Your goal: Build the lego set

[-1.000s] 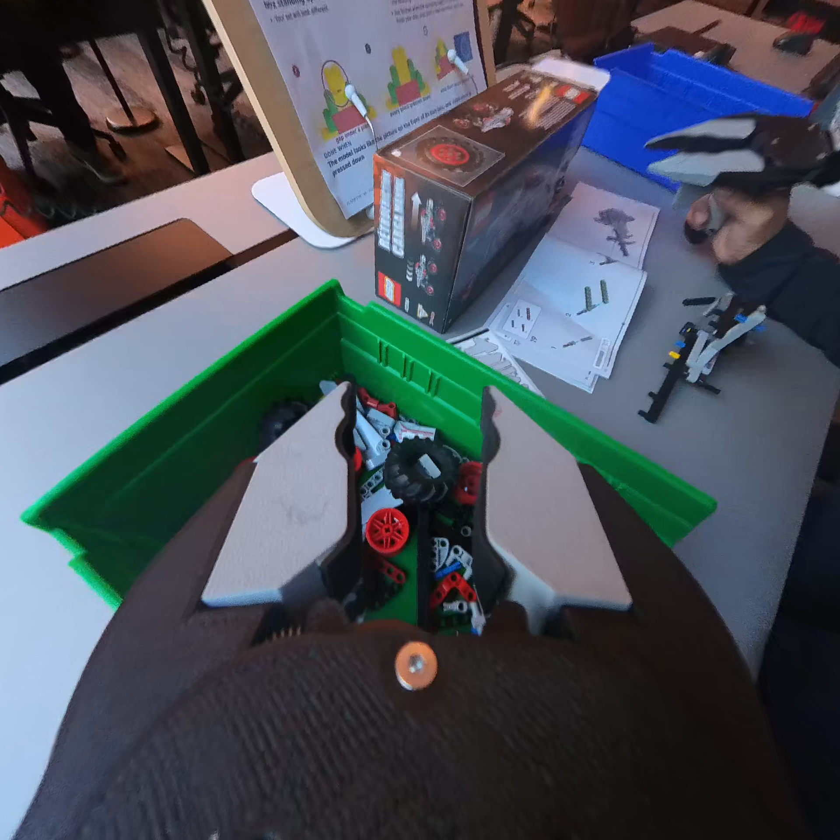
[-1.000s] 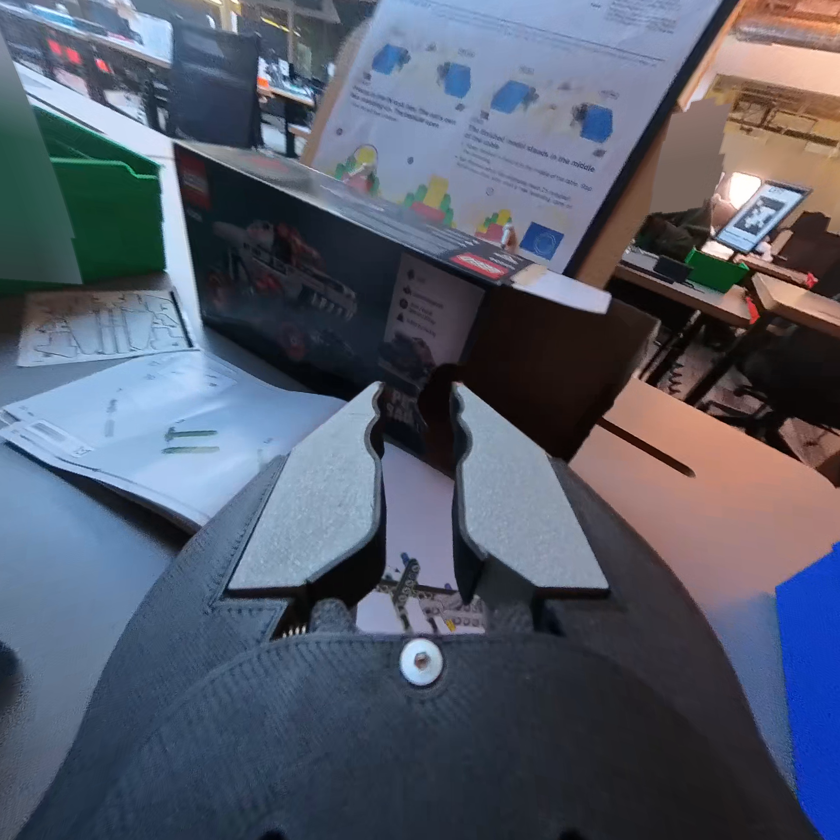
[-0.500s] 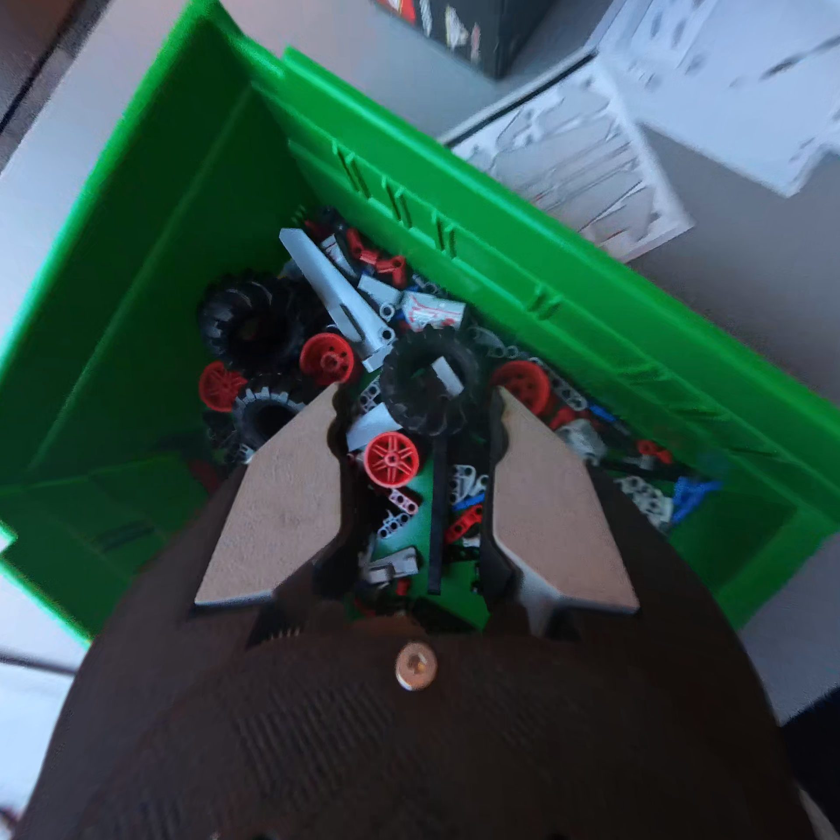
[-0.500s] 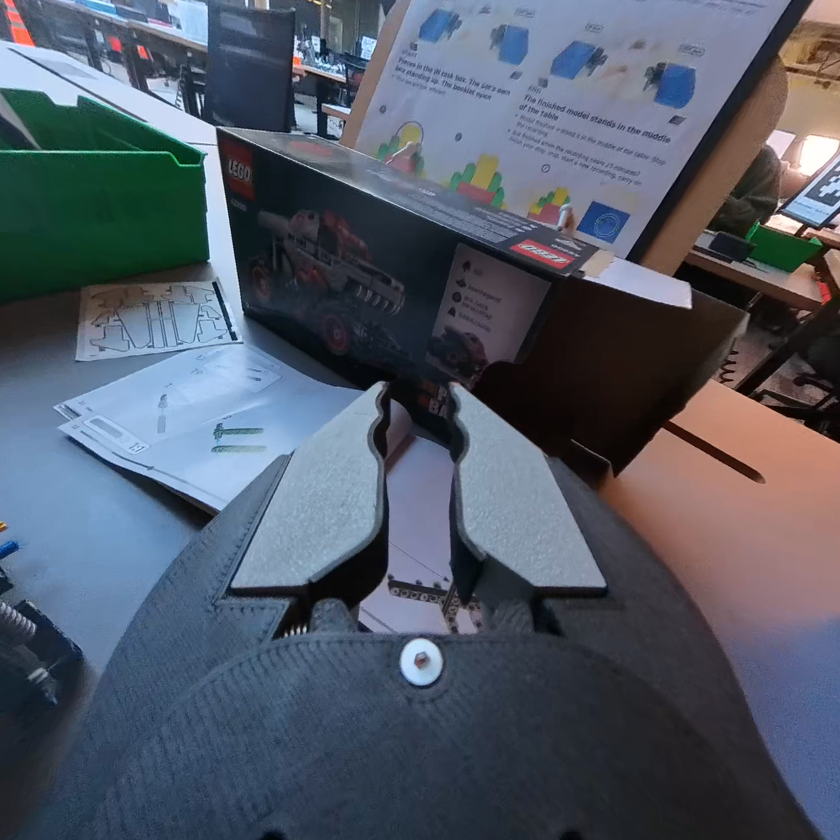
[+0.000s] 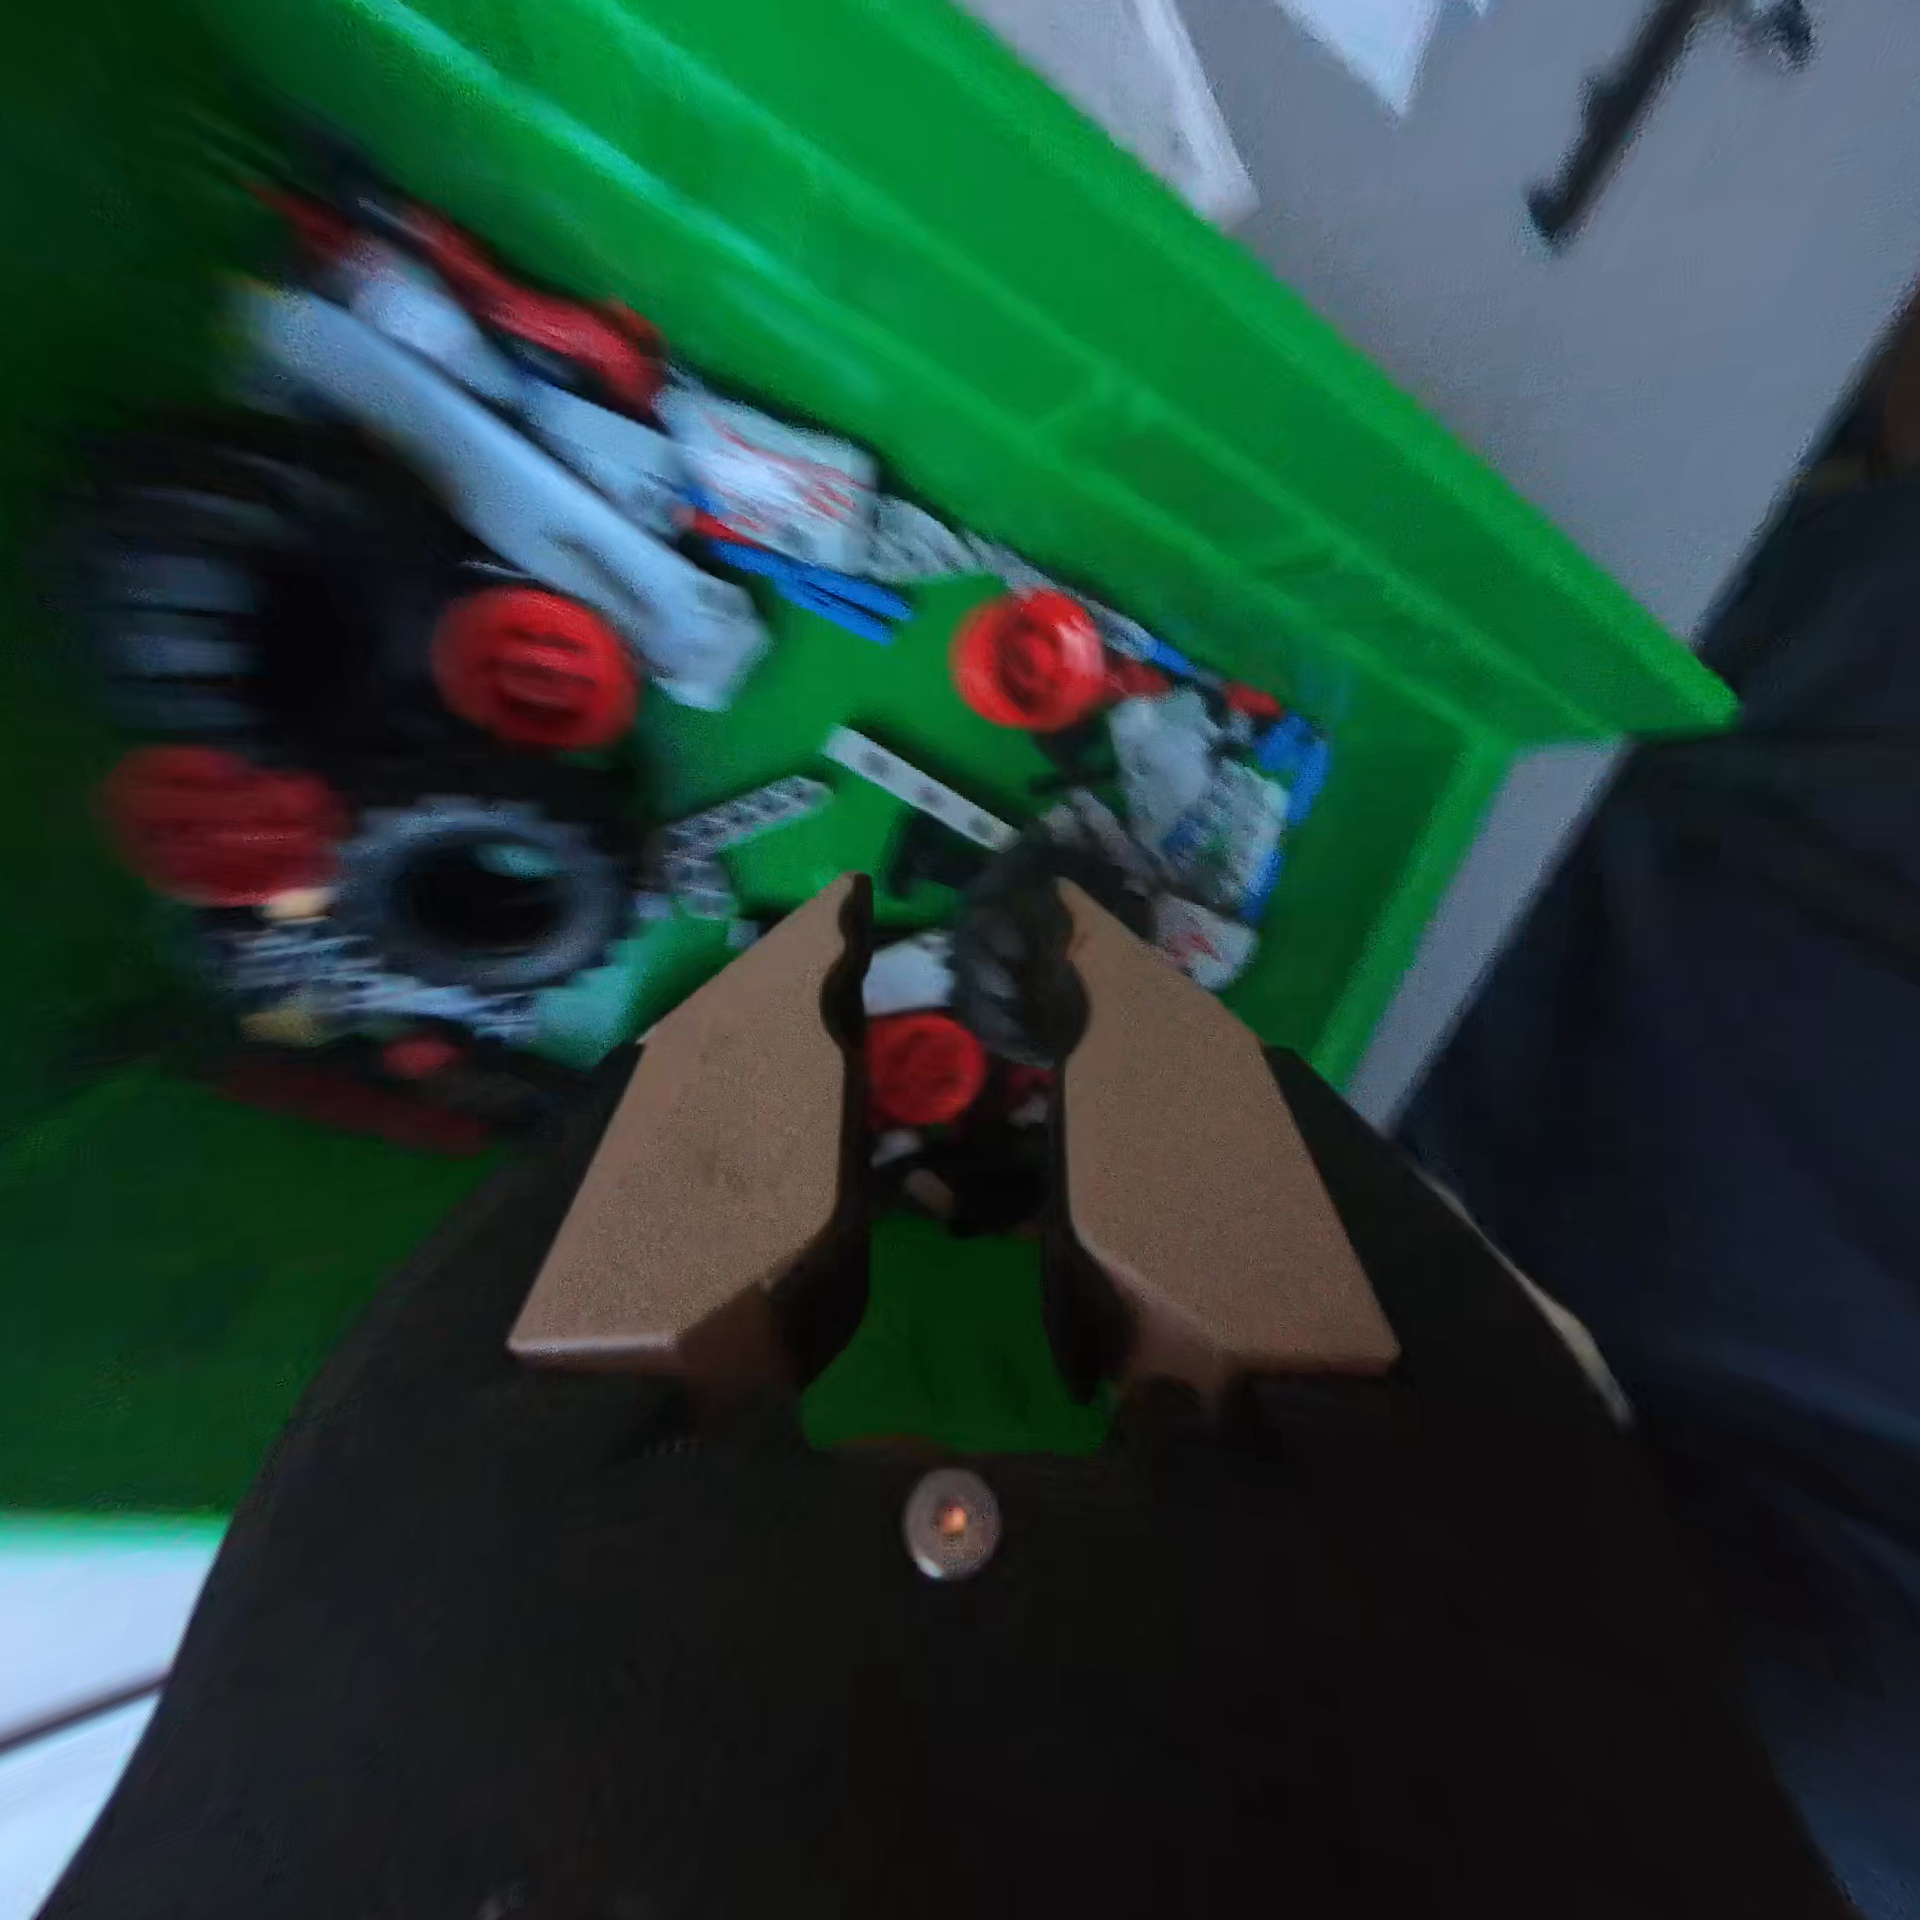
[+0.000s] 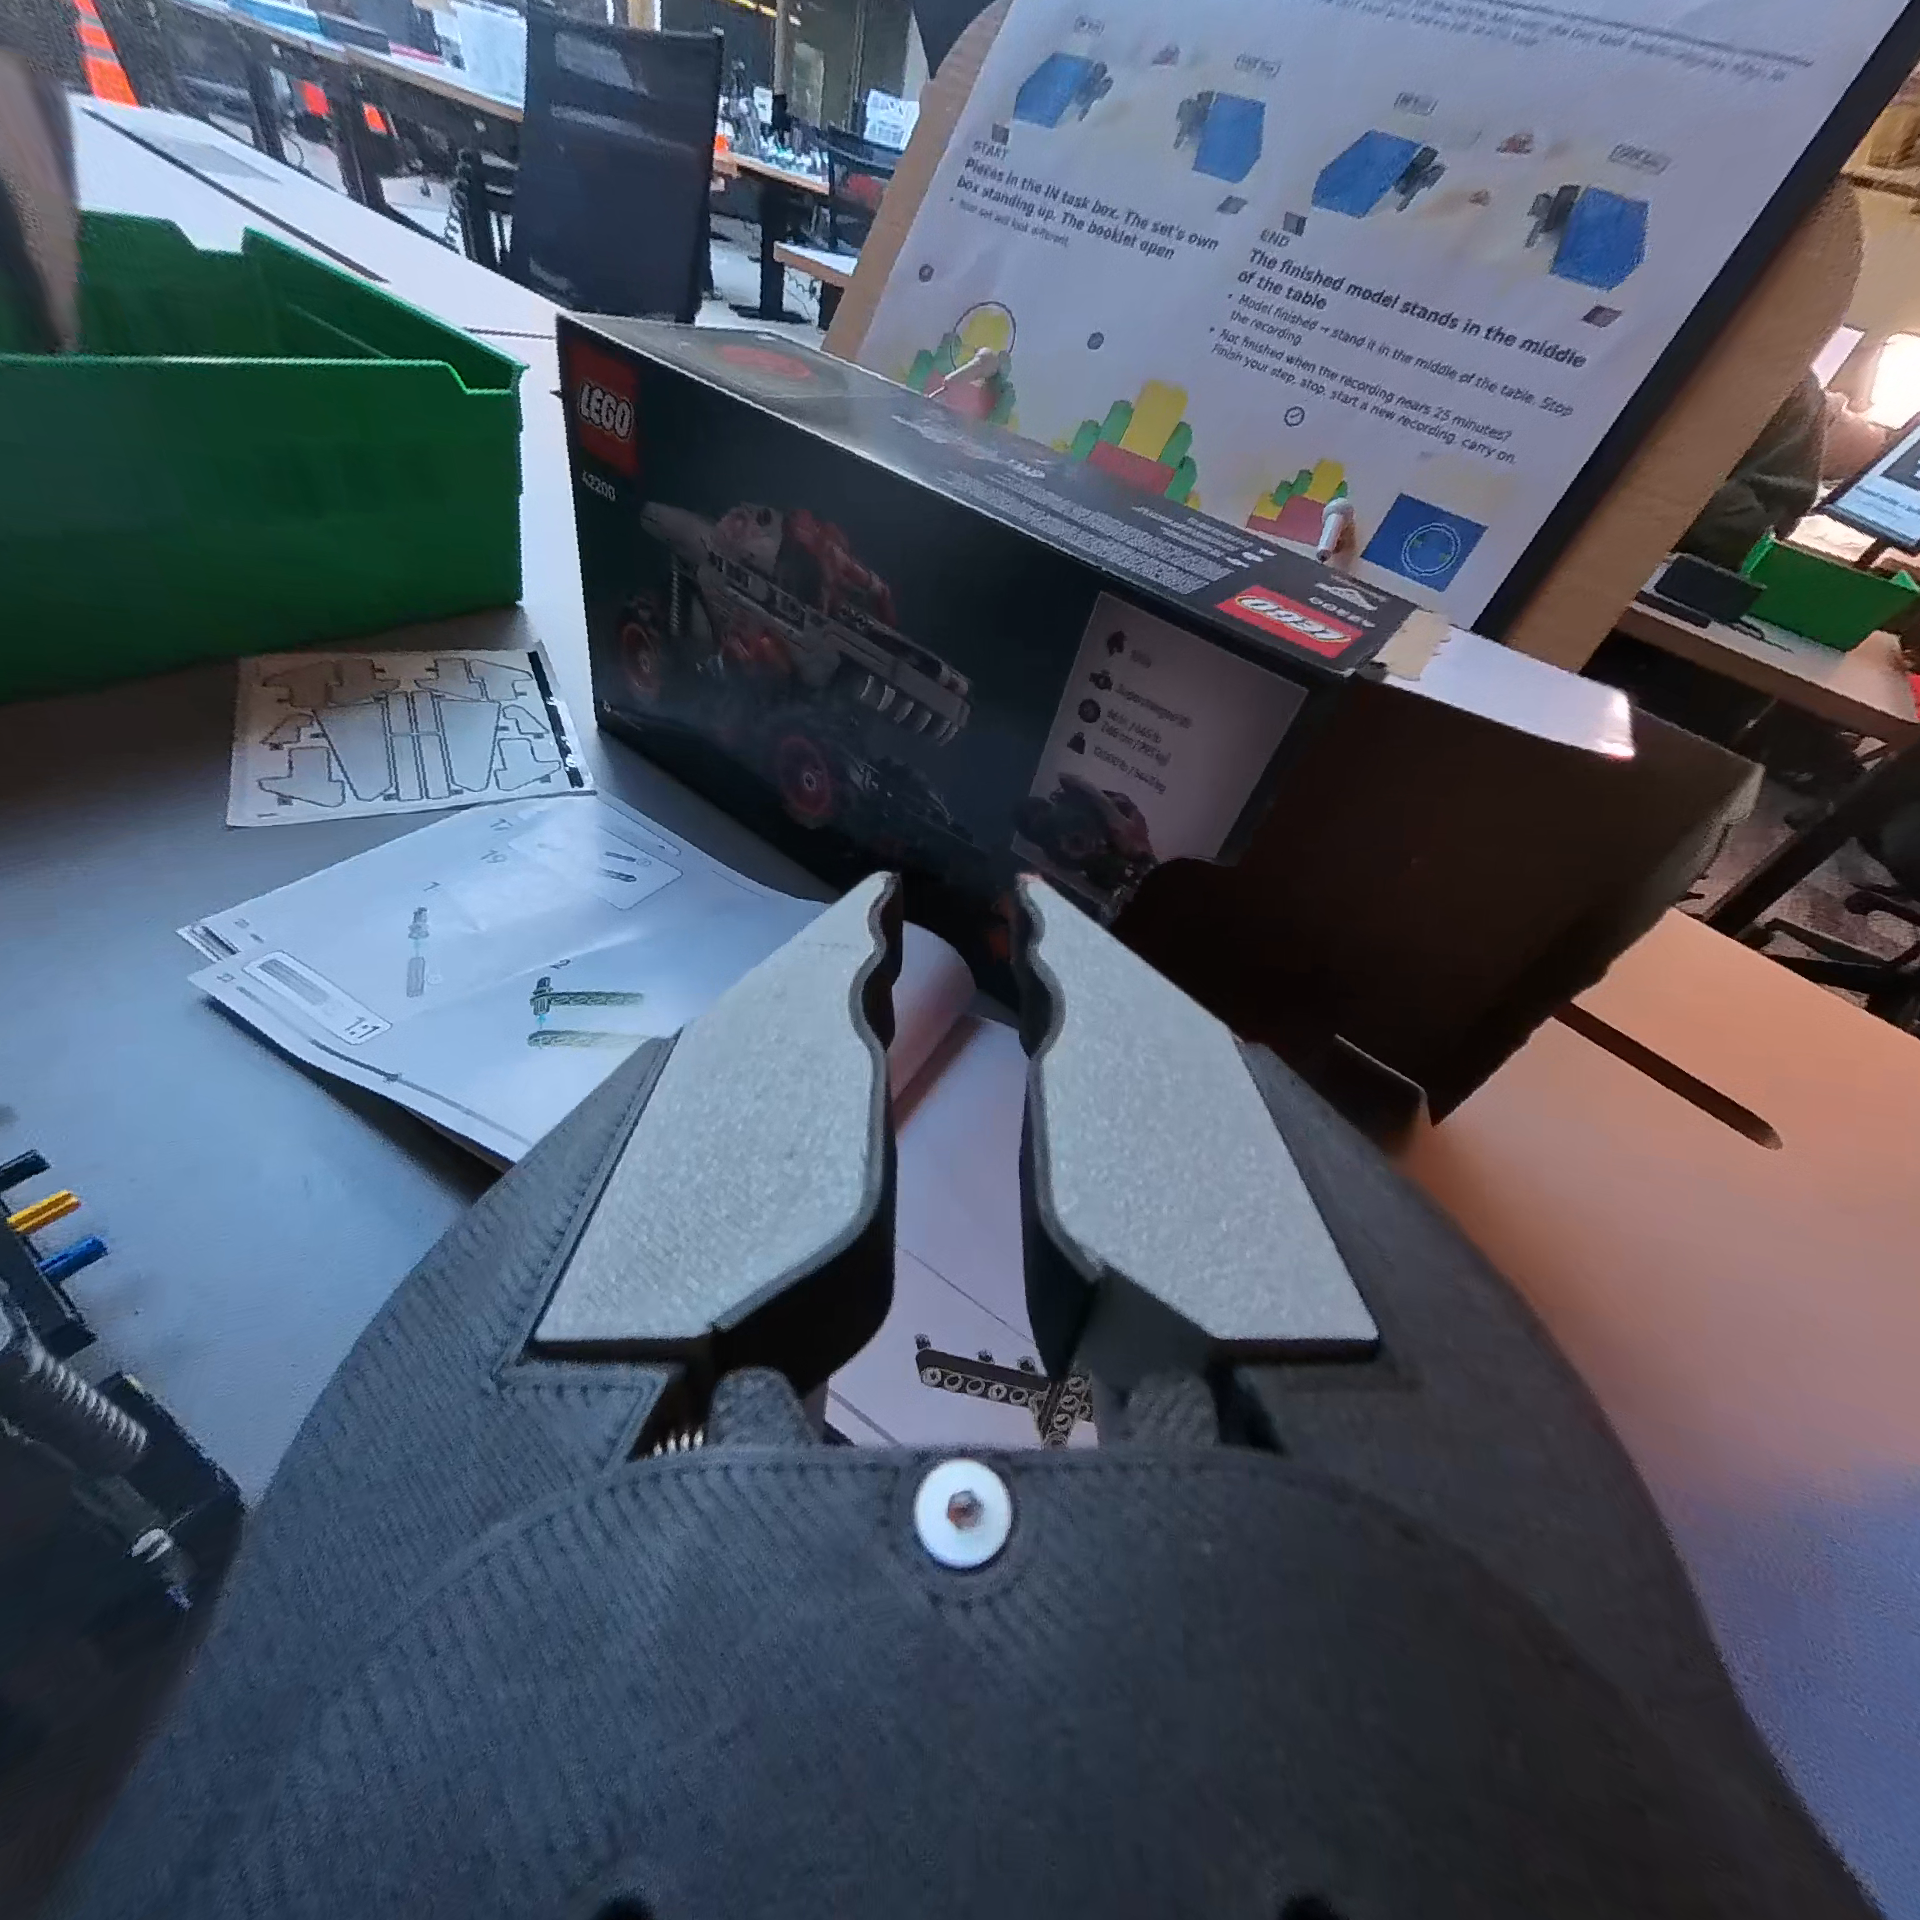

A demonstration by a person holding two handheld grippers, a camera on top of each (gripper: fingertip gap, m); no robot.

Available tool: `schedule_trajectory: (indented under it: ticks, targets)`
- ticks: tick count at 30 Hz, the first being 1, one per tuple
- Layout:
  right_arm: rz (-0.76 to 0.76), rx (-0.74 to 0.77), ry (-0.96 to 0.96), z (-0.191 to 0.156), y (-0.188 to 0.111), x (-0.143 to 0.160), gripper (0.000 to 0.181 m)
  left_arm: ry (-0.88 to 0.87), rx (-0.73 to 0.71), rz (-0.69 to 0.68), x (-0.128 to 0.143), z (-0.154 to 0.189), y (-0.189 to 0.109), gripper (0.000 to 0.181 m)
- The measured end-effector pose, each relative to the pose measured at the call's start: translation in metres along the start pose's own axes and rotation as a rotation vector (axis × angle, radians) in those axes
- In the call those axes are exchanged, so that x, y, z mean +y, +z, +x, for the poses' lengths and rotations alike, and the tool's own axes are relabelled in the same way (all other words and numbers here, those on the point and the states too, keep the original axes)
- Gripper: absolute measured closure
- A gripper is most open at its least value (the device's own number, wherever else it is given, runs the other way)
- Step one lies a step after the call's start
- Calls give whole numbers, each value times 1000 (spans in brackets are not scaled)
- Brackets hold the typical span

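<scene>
Lego pieces point(image 5: 790, 582) lie heaped in the green bin point(image 5: 1039, 270) under my left gripper point(image 5: 961, 914), jaws parted around a black tyre point(image 5: 1003, 971); grip unclear through blur. My right gripper point(image 6: 956, 904) hangs released above the instruction booklet point(image 6: 457, 966), before the set's box point(image 6: 935, 644)

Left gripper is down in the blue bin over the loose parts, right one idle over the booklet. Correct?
Not quite: the bin is green, not blue, as the left wrist view shows. The left gripper is down in it over the loose parts. The right gripper does hang over the booklet, holding nothing.
</scene>
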State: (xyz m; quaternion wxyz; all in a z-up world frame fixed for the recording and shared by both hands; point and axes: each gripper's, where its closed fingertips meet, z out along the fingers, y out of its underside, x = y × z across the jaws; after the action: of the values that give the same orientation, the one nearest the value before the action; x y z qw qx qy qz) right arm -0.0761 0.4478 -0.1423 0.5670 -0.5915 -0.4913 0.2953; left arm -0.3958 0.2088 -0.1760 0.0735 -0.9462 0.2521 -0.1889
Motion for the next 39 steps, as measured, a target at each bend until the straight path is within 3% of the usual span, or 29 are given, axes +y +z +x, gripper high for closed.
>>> schedule_trajectory:
  ticks: [3, 7, 10, 13, 17, 20, 22, 24, 28, 33, 35, 39]
  targets:
    - [-7, 5, 4, 1, 2, 3, 164, -84, -292, 92, -14, -62, -29, 144]
    - [-12, 12, -5, 2, 3, 4, 165, -91, -322, 90, -23, -84, -16, 133]
    - [-13, 3, -1, 1, 4, 4, 165, -89, -398, -58, -3, -103, 5, 112]
    - [-24, 2, -3, 1, 6, 7, 165, -84, -334, -170, 12, -97, 25, 117]
    - [-46, 5, -18, 0, 8, 10, 166, -53, -427, -131, 5, -100, 12, 120]
    - [-54, 17, -32, 1, 9, 11, 167, -40, -527, -55, 1, -100, -12, 137]
    - [-62, 19, -37, 0, 9, 12, 168, 30, -462, 9, -2, -81, -18, 154]
    - [-70, 16, -41, 0, 9, 14, 168, 72, -305, 24, 1, -54, -9, 160]
    - [-83, -11, -43, -6, 13, 15, 168, 15, -162, -174, 35, -35, 24, 152]
    - [-93, -67, -80, -22, 17, 13, 168, 24, -141, -275, 42, -37, 39, 144]
    - [-98, -82, -99, -27, 19, 13, 169, 14, -177, -248, 33, -45, 41, 164]
    - [-106, -104, -120, -33, 21, 14, 169, -8, -235, -203, 21, -58, 38, 171]
